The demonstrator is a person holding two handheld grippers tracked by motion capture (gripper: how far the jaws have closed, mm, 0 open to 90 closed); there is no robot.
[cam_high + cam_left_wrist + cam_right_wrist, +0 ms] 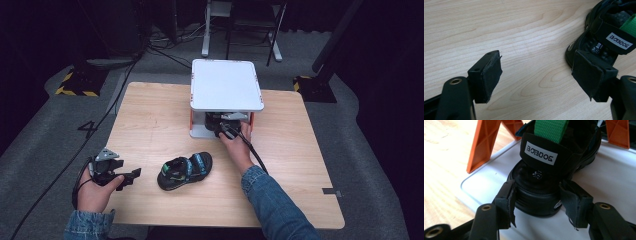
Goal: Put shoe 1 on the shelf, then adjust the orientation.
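A black sandal with a green strap (536, 173) stands on the white lower shelf (486, 185) of a small rack, heel toward my right gripper (539, 195). Both pads press on the sides of its heel. In the high view the right gripper (222, 125) reaches under the rack's white top (225, 85). A second, matching sandal (185, 170) lies on the wooden table (155, 115) near its front middle. My left gripper (134, 175) rests low at the table's front left, jaws wide apart with nothing between them. In the left gripper view that sandal (604, 32) lies just beyond the left gripper (537, 60), at its right pad.
The rack stands at the table's back middle on orange supports (484, 142). A black cable (257, 155) trails from the right gripper over the right forearm. Chair and stand legs sit on the floor beyond the table.
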